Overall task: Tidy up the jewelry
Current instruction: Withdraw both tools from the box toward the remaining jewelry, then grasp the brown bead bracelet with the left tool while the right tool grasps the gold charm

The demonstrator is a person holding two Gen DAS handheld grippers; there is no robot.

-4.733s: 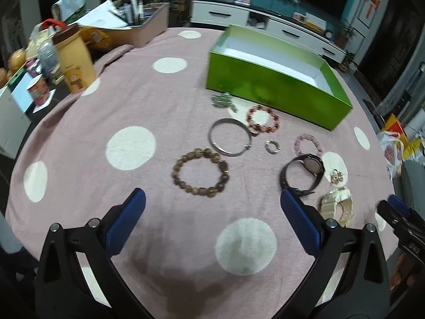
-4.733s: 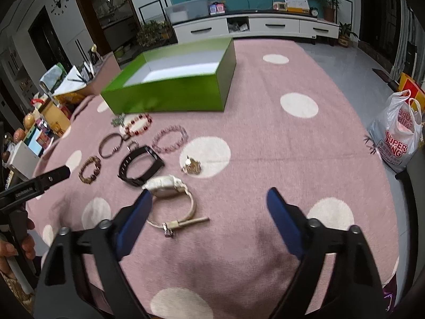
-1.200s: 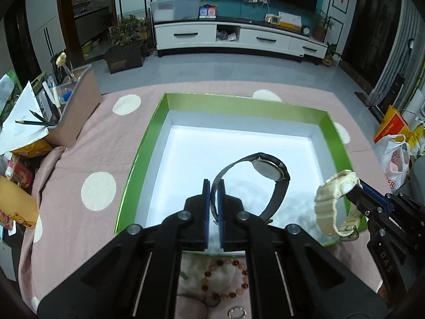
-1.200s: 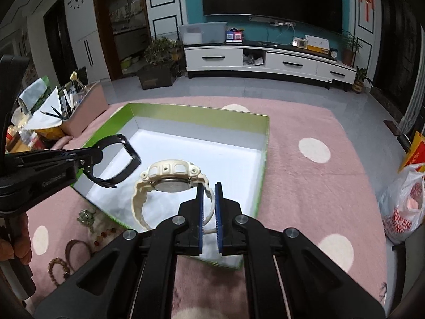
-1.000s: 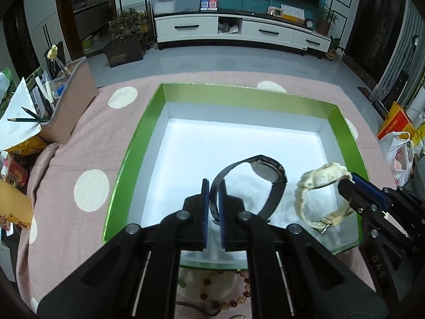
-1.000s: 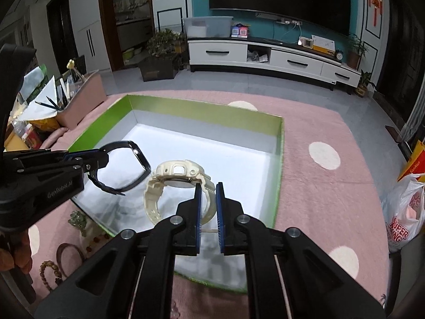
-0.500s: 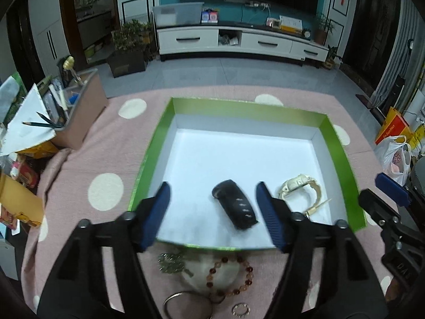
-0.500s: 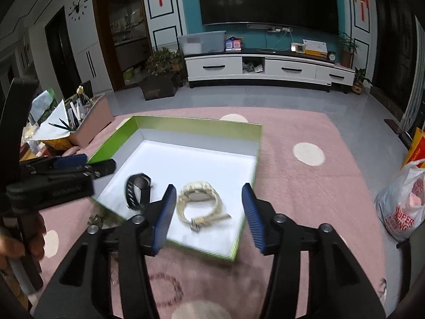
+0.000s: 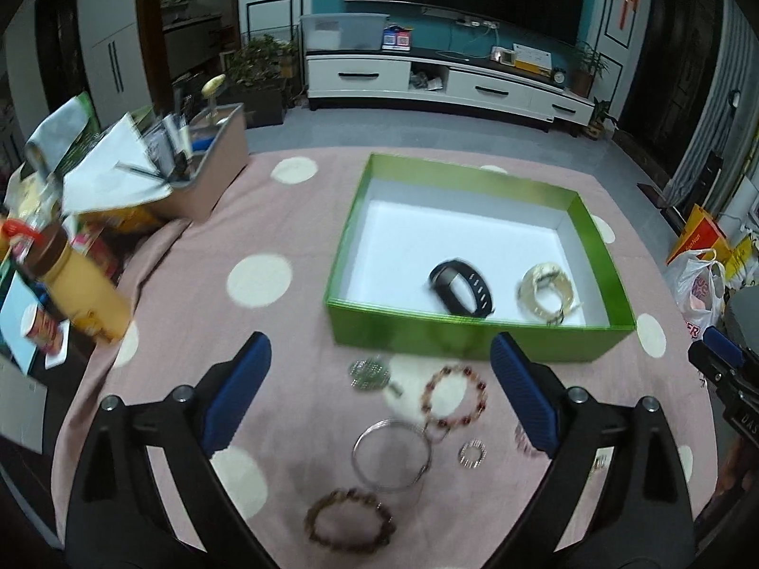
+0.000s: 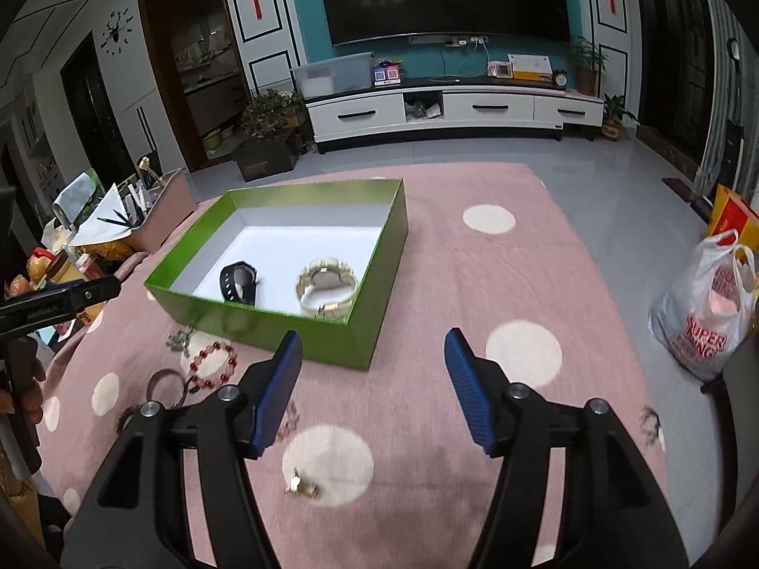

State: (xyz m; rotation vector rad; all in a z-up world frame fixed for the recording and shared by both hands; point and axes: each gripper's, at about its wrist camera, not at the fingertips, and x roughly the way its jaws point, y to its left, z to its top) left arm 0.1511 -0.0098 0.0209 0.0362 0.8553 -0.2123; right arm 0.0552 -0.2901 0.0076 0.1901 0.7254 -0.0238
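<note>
- Left gripper (image 9: 379,379): jaws spread wide, nothing held; blue ribbed pads (image 9: 237,393) on black arms, raised above the cloth.
- Right gripper (image 10: 372,389): jaws likewise wide apart, empty; blue ribbed pads (image 10: 467,391).
- Green box (image 9: 474,336): rectangular, glossy green card walls, white floor, lid off; set ahead of both grippers. Seen from the left wrist, the long axis runs left-right, the near wall facing the gripper; from the right wrist it lies ahead-left, one corner nearest.
- Black watch (image 9: 461,287): smooth dark band, curled in an oval loop, lying in the box near the front wall; long axis slanted, running from far-left to near-right in the left wrist view.
- Cream watch (image 9: 545,291): chunky pale strap w/ round case, inside the box just right of the black watch, apart from it; dial seen face-up from the right wrist (image 10: 326,279).
- Pink cloth (image 9: 294,237): soft, napped, w/ cream dots.
- Loose pieces between the left gripper's fingers, on the cloth in front of the box: red bead bracelet (image 9: 455,396), thin silver bangle (image 9: 391,455), brown bead bracelet (image 9: 351,524), small ring (image 9: 472,453), filigree metal pendant (image 9: 369,373).
- Small gold piece (image 10: 303,486): below the right gripper, on a cream dot; form blurred.
</note>
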